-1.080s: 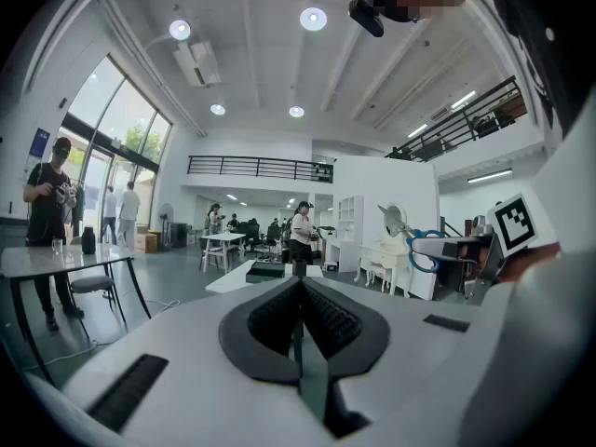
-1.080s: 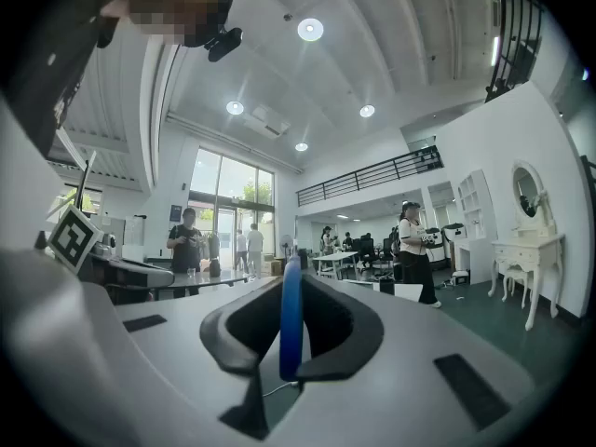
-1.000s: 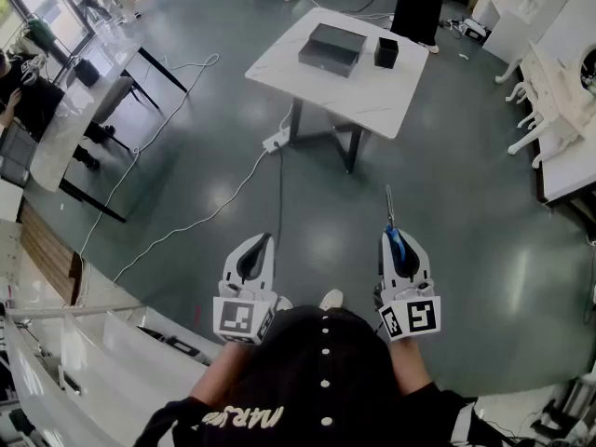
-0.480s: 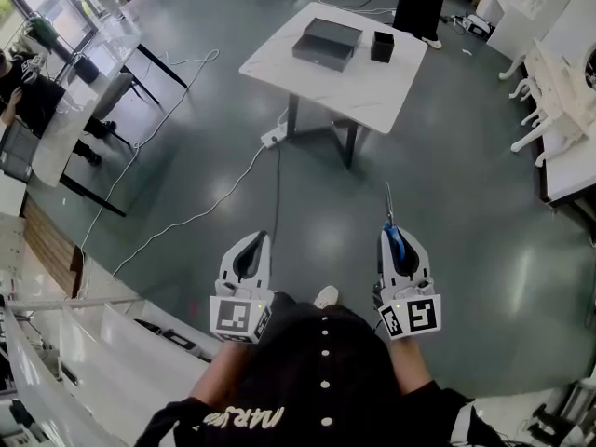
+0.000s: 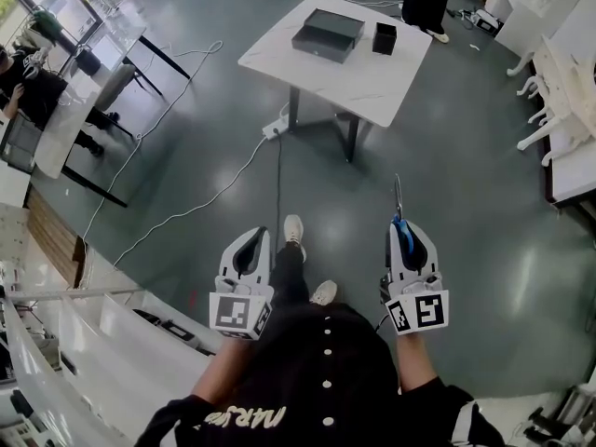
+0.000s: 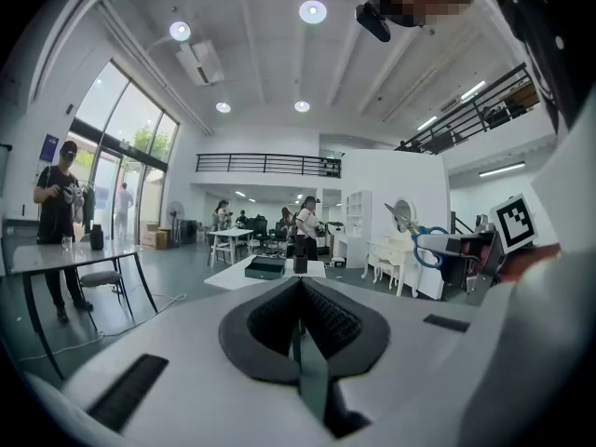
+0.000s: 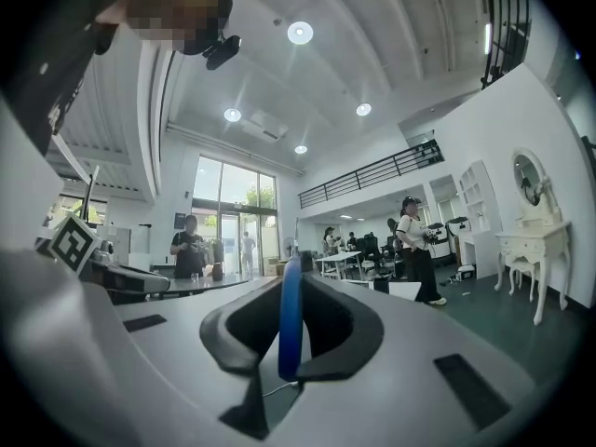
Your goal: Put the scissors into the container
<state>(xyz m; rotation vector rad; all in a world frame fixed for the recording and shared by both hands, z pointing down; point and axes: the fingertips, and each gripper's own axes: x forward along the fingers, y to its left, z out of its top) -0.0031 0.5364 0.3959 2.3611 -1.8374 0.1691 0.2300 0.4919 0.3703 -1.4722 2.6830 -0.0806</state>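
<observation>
Blue-handled scissors [image 5: 399, 222] sit in my right gripper [image 5: 406, 242], which is shut on the handle; the blades point forward over the grey floor. In the right gripper view the blue handle [image 7: 291, 324] stands upright between the pads. My left gripper [image 5: 250, 252] is shut with nothing in it, its pads meeting in the left gripper view [image 6: 300, 296], where the scissors [image 6: 425, 243] show off to the right. Ahead, a white table [image 5: 358, 77] carries a small black container [image 5: 385, 37] and a flat dark tray [image 5: 327, 33]. Both are well beyond the grippers.
A white cable [image 5: 200, 203] and power strip [image 5: 274, 130] lie on the floor before the table. A glass table [image 5: 79, 110] with a person stands at the left, white furniture [image 5: 568, 82] at the right. My shoe [image 5: 293, 231] steps forward between the grippers.
I have walked a little closer to the white table, and one leg and shoe now show ahead between the grippers. Both grippers keep the same hold.
</observation>
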